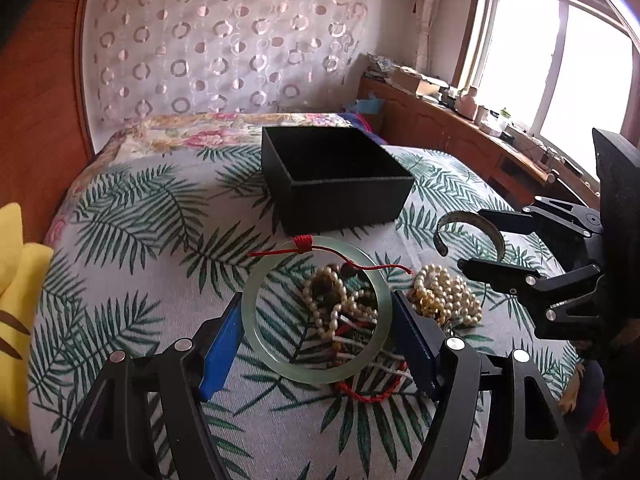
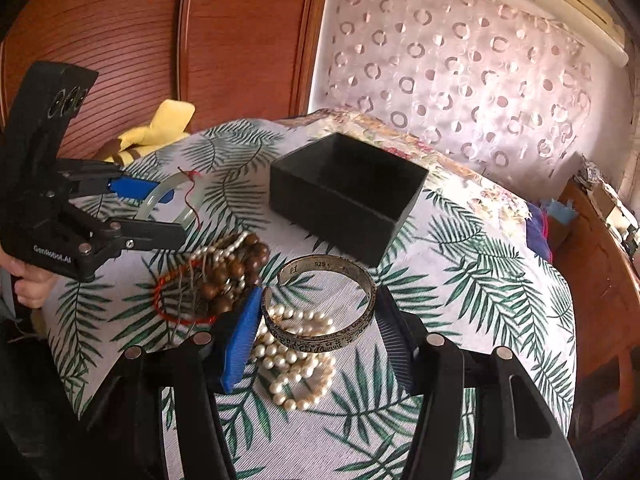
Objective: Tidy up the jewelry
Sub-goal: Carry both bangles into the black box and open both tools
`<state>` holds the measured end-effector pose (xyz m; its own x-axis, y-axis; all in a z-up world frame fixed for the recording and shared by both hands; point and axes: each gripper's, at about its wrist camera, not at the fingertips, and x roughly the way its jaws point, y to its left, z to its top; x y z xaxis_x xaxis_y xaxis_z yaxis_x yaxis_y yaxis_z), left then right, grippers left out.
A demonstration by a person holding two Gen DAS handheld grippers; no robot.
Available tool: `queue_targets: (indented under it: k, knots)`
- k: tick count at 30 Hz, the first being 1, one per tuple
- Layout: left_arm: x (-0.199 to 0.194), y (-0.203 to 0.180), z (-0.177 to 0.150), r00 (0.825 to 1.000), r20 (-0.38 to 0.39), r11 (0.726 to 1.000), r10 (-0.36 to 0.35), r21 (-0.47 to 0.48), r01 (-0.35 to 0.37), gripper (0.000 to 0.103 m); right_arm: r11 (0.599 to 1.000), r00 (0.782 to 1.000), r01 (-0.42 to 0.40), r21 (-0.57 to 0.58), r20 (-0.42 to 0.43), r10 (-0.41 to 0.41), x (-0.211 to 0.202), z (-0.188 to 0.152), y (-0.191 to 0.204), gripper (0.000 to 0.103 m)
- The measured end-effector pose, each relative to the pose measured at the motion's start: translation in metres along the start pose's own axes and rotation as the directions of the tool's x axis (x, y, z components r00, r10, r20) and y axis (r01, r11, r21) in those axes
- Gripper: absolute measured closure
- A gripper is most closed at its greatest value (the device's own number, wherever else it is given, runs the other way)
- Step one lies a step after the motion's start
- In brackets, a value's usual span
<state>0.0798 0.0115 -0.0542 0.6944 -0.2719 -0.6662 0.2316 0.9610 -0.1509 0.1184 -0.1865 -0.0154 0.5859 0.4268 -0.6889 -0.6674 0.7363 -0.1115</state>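
A pale green jade bangle [image 1: 308,376] with a red thread tied on it sits between the blue pads of my left gripper [image 1: 316,312], which is shut on it. In the right wrist view that left gripper [image 2: 172,212] holds the bangle [image 2: 154,198] tilted above the bed. My right gripper [image 2: 320,300] is shut on an engraved silver cuff [image 2: 320,342], lifted just over a pearl strand [image 2: 296,360]. From the left wrist view the right gripper [image 1: 476,240] and cuff [image 1: 468,216] hang to the right of the open black box [image 1: 348,204]. Brown wooden beads [image 2: 236,268] and a red cord [image 2: 176,312] lie between the grippers.
The leaf-print bedcover [image 1: 140,240] carries everything, with the black box [image 2: 332,208] standing behind the jewelry. A yellow plush toy [image 1: 16,280] lies at the left edge. A wooden wardrobe [image 2: 120,40] stands behind, and a cluttered sideboard [image 1: 460,132] runs under the window. A hand [image 2: 28,284] grips the left tool.
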Motion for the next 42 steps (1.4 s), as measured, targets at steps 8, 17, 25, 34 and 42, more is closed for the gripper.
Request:
queue_targets:
  k: [8,17,25,34,42]
  knots:
    - [0.014,-0.003,0.029,1.0,0.021,1.0,0.004,0.028,-0.004,0.034,0.999,0.999,0.011,0.047,0.031,-0.013,0.008,0.017,-0.023,0.043]
    - [0.038,-0.006,0.072,0.999,0.037,0.998,0.026,0.063,-0.029,0.034,0.994,0.997,0.028,0.106,0.065,-0.035,0.021,0.035,-0.054,0.043]
    - [0.068,-0.007,0.099,0.999,0.003,0.996,0.049,0.077,-0.049,0.034,0.987,0.997,0.035,0.154,0.062,-0.045,0.033,0.039,-0.072,0.043]
    - [0.101,0.001,0.107,0.997,-0.052,0.997,0.059,0.05,-0.057,0.034,0.985,0.998,0.033,0.17,0.046,-0.041,0.043,0.044,-0.08,0.043]
    - [0.083,0.008,0.111,0.998,0.005,0.997,0.062,0.034,-0.062,0.029,0.985,0.998,0.006,0.17,0.053,-0.015,0.05,0.052,-0.079,0.043]
